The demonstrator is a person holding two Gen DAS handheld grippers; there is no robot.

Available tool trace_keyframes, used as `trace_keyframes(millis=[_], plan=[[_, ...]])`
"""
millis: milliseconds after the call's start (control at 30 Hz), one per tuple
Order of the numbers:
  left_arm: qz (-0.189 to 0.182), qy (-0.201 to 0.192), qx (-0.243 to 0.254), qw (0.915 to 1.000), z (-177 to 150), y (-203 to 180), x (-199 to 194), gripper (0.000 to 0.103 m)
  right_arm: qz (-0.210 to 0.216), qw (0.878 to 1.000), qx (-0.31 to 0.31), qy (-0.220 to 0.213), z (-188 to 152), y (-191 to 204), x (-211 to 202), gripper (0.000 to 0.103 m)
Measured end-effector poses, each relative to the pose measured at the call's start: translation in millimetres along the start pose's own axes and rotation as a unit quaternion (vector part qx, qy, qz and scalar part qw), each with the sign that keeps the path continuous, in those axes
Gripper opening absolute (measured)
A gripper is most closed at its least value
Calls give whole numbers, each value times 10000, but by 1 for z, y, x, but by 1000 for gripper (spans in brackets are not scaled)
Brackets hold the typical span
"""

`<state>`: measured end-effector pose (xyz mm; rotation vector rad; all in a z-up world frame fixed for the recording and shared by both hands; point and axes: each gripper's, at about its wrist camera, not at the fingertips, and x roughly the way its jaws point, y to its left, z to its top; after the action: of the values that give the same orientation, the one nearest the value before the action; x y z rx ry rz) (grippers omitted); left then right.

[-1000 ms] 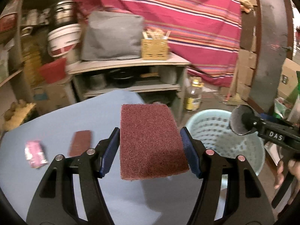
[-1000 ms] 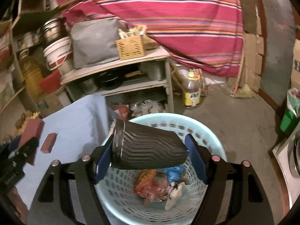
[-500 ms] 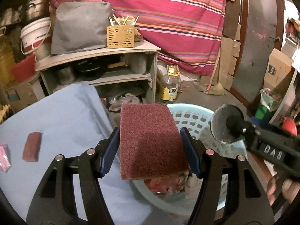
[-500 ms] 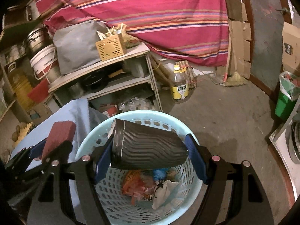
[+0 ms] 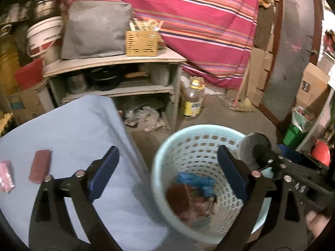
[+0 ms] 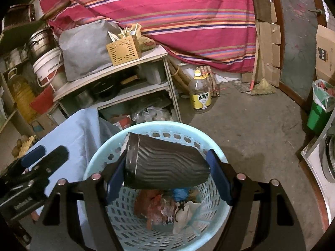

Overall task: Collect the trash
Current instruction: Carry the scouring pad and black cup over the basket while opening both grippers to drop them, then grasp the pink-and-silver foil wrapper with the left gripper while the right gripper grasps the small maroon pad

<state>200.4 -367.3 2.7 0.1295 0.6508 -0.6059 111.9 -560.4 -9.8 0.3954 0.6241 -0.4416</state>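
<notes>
Half a second ago the maroon scouring pad sat clamped between the left gripper's pads; now those jaws are opening wide with nothing between them, and the pad shows as a blurred reddish shape down inside the pale blue laundry-style basket, beside a blue wrapper and other litter. That piece of trash looks delivered. The right gripper has hardly shifted: its jaws are clamped on the dark ribbed paper cup, held sideways directly above the basket's mouth, so a release there should drop it in cleanly. On the light blue tablecloth, well apart from the basket, a small maroon pad and a pink packet lie just beside each other, so the left gripper is probably due back there.
</notes>
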Motion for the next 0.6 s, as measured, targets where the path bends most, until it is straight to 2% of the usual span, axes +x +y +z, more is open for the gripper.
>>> trace_keyframes(millis=[233, 300, 367, 433, 600], plan=[[448, -26, -175, 9988, -14, 52, -21, 96, -70, 9998, -169, 34, -1, 21, 6, 74], [617, -60, -173, 9979, -17, 65, -29, 97, -214, 9994, -242, 82, -2, 27, 8, 76], [784, -89, -161, 9968, -22, 83, -38, 97, -392, 9987, -320, 80, -3, 34, 9, 84], [997, -98, -133, 9949, -28, 102, -46, 97, -493, 9981, -370, 71, -3, 40, 8, 85], [1364, 5, -298, 9902, -44, 155, -61, 98, -433, 9984, -373, -32, -4, 59, 3, 88]])
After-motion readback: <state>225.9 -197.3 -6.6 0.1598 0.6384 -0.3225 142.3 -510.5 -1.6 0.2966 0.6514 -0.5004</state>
